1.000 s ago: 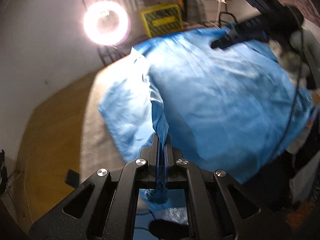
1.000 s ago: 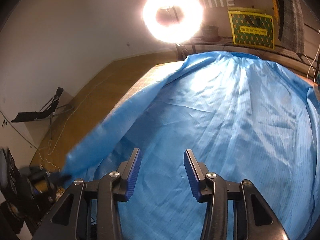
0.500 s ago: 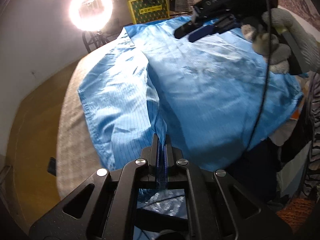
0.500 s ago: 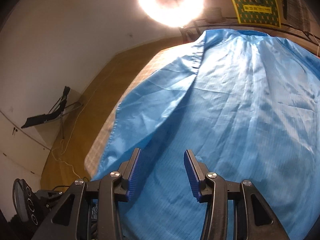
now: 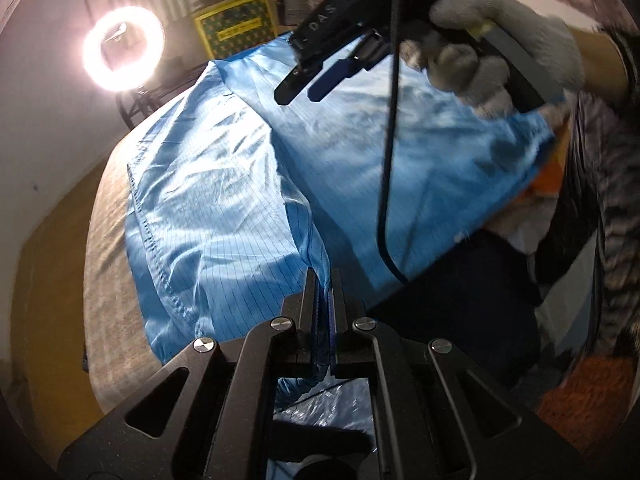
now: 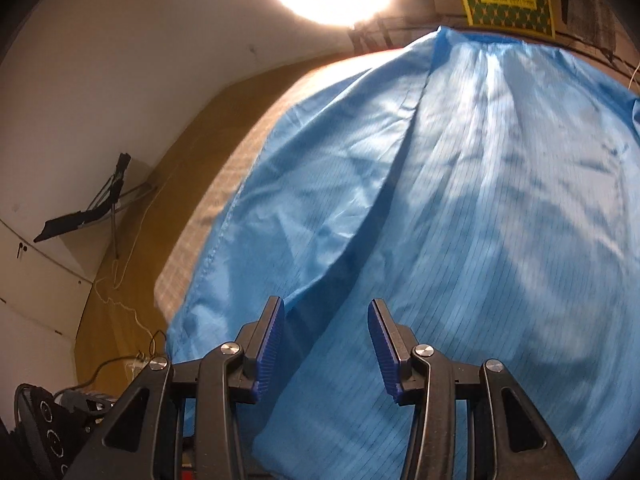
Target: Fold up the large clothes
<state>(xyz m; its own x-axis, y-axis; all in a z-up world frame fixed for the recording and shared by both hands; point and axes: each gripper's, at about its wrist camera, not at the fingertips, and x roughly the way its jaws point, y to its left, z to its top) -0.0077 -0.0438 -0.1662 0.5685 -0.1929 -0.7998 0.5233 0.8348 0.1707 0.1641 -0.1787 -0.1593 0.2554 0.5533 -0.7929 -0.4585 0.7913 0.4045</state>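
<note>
Blue garment (image 5: 224, 200) pinched in left gripper (image 5: 322, 280), apparently below right gripper (image 6: 326, 312)

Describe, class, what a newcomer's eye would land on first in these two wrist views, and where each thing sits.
The big shiny blue garment fills the middle of both views, spread over a grey-beige surface. A glaring ring light burns beyond its far end. In the left view the left claw is shut on a ridge of the cloth, while the right claw, in a gloved hand, hovers open above it.
</note>
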